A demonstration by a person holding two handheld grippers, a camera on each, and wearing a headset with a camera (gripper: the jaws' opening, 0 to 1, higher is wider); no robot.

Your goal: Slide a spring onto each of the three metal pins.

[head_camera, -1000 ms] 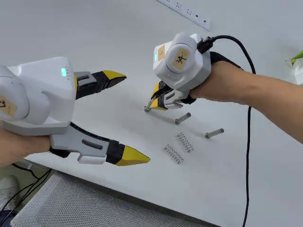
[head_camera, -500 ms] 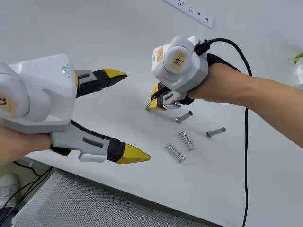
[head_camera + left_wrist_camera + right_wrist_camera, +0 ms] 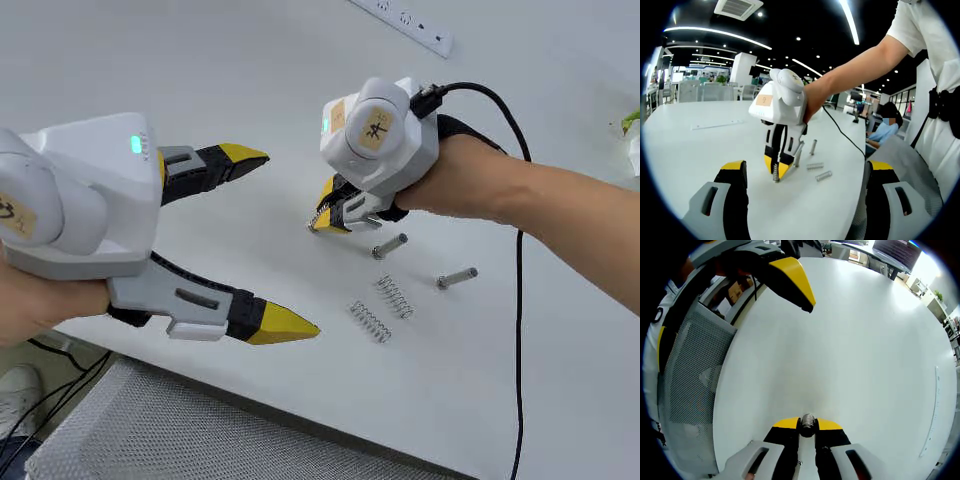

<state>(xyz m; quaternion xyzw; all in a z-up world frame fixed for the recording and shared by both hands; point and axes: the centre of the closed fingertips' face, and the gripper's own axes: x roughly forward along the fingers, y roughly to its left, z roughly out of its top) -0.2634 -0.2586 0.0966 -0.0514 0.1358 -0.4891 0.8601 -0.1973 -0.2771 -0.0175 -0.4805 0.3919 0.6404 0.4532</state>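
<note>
- The white counter (image 3: 250, 90) carries all the small parts. A grey mesh panel (image 3: 150, 430) lies below its near edge.
- The left tongs (image 3: 290, 242) are held above the near left part of the counter. They are spread wide, with nothing between their yellow tips, and they point toward the right tongs.
- The right tongs (image 3: 328, 220) point down over the middle of the counter, pressed together and pinching a metal pin at the tips.
- A black cable (image 3: 520, 300) leaves the back of the right tongs and runs across the counter toward the near edge.
- A white power strip (image 3: 405, 22) lies along the far side of the counter.
- The pinched pin (image 3: 318, 222) has a spring coiled around it and juts out below the yellow tips. In the right gripper view it shows end-on between them. Whether its lower end touches the counter cannot be told.
- Two bare pins lie flat on the counter. The nearer pin (image 3: 388, 246) is just beside the right tongs, and the farther pin (image 3: 456, 278) lies apart from it to the right.
- Two loose springs lie side by side, close together, between the pins and the near edge: one spring (image 3: 393, 298) and the second spring (image 3: 368, 322). They touch neither pin.
</note>
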